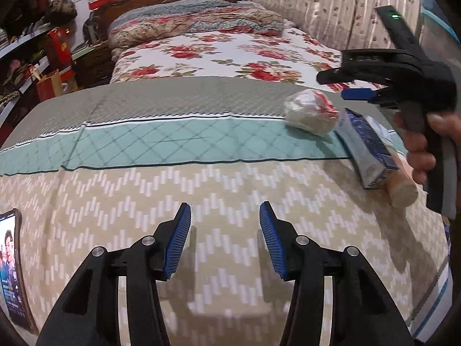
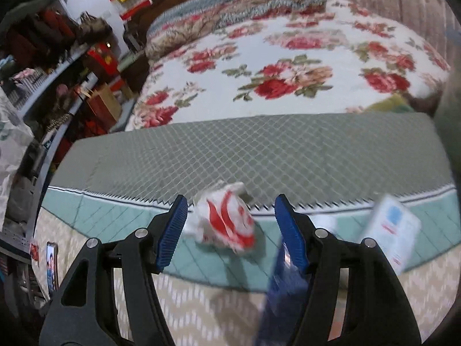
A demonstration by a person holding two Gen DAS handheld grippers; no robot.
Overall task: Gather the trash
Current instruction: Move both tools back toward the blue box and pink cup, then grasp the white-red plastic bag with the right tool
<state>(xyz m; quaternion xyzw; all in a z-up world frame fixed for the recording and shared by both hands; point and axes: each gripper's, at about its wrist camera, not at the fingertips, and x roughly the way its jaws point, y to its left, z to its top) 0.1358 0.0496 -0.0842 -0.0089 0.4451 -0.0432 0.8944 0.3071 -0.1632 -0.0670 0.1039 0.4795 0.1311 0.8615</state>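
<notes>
The right hand-held gripper has its jaws apart, with the crumpled red-and-white wrapper lying between them on the bed; the pads do not press on it, so nothing is gripped. Just beside the right-hand pad a dark blue box stands close enough that, should the jaws close from here, that pad could catch its corner and nudge it, or pinch it along with the wrapper. A pale carton sits further right, apart from the jaws. The view is smeared, so a closing made in haste might only graze the light wrapper and push it across the soft cover. The left hand-held gripper also stands apart and empty, over the zigzag-patterned cover, well away from the trash. From its view the wrapper touches the blue box, with a pale cylinder beyond it. A phone lies at the bed's left edge.
</notes>
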